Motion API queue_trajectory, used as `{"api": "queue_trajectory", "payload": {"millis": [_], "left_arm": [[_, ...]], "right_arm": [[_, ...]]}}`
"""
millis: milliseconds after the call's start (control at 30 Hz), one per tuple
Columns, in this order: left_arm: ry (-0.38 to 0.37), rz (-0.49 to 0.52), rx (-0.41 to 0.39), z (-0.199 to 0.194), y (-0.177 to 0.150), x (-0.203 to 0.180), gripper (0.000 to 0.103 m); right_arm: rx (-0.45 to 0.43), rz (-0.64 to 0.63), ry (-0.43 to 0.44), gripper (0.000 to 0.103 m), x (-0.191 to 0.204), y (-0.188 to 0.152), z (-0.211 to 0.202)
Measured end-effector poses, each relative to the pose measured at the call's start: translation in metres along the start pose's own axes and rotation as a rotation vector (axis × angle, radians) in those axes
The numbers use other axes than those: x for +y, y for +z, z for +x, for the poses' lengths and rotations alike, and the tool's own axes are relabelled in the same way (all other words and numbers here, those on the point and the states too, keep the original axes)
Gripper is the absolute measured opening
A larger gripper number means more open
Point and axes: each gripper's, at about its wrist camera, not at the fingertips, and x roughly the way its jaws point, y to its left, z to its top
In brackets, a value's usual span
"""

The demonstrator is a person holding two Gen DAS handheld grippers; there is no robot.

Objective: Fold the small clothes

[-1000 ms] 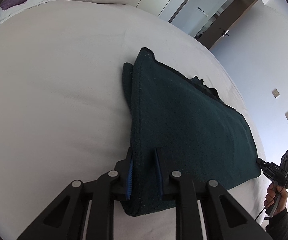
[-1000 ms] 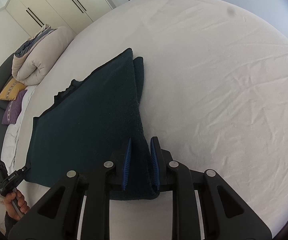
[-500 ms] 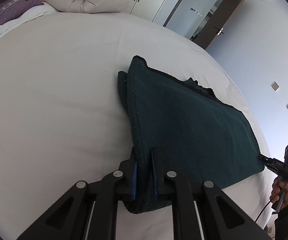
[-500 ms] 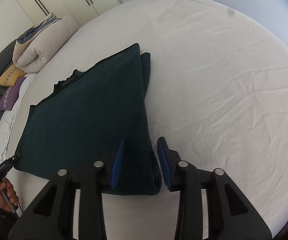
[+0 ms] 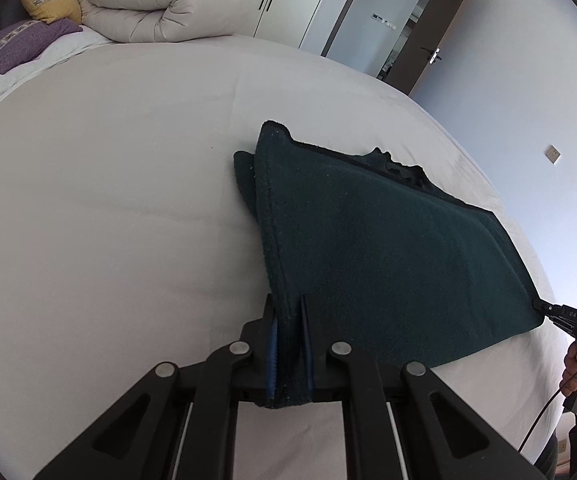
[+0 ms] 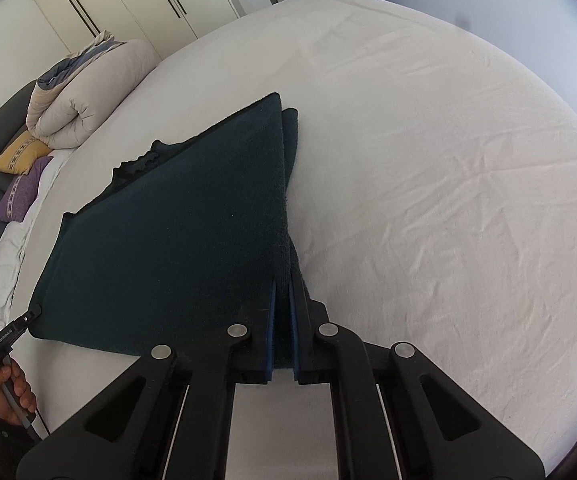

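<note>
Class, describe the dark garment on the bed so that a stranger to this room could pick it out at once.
Start at the wide white bed. Away from the rolled duvet and cushions at its head lies a dark green fleece garment. It is the only dark cloth there, both near corners pinched in black grippers.

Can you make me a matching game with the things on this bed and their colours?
Things:
1. folded cloth
2. rolled duvet
3. pillow nearest the duvet
4. other pillow

Colours:
A. purple
B. dark green
C. beige
D. yellow

Pairs: 1-B, 2-C, 3-D, 4-A
</note>
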Motion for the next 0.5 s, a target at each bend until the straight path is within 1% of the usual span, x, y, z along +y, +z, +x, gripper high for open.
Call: {"api": "queue_trajectory", "payload": {"millis": [100, 133, 167, 367, 500], "left_arm": [[-0.002, -0.017, 0.022, 0.002, -0.007, 0.006, 0.009], [-0.007, -0.031, 0.028, 0.002, -0.009, 0.009, 0.006], [-0.01, -0.04, 0.035, 0.003, -0.012, 0.012, 0.006], [-0.021, -0.061, 0.044, 0.001, -0.031, 0.018, 0.006], [-0.024, -0.076, 0.043, 0.002, -0.031, 0.02, 0.006]], "right_arm": [[0.018, 0.045, 0.013, 0.005, -0.015, -0.011, 0.006], [0.017, 0.06, 0.022, 0.005, -0.018, -0.013, 0.007], [0.016, 0.069, 0.027, 0.005, -0.02, -0.014, 0.006], [0.011, 0.056, 0.017, 0.005, -0.017, -0.017, 0.005], [0.017, 0.034, 0.005, 0.005, -0.014, -0.019, 0.006]]}}
